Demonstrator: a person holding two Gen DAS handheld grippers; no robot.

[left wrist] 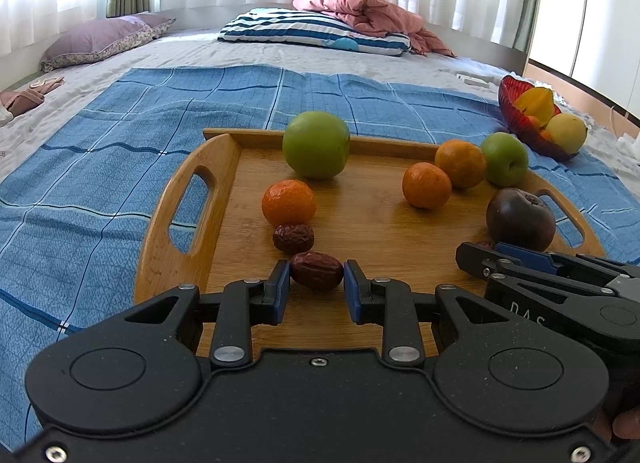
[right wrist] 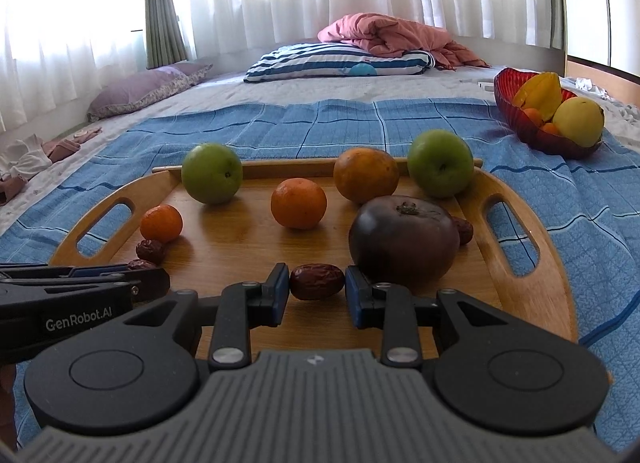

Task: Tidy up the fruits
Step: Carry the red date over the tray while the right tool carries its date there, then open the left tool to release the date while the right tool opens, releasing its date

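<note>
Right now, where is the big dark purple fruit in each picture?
Left wrist view: the purple fruit sits at the right, by the tray's right handle.
Right wrist view: it sits right of centre, just past the right fingers.
Shared landmark: the red bowl, far right on the bed.

Wooden tray (right wrist: 532,295) w/ 2 green apples, 3 oranges, dark purple fruit (right wrist: 404,241), wrinkled red dates; red bowl (right wrist: 516,111) holds more fruit

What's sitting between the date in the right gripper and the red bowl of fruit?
The right gripper is shut on a date. On the straight line to the red bowl stand the dark purple fruit, a green apple and the tray's rim.
</note>
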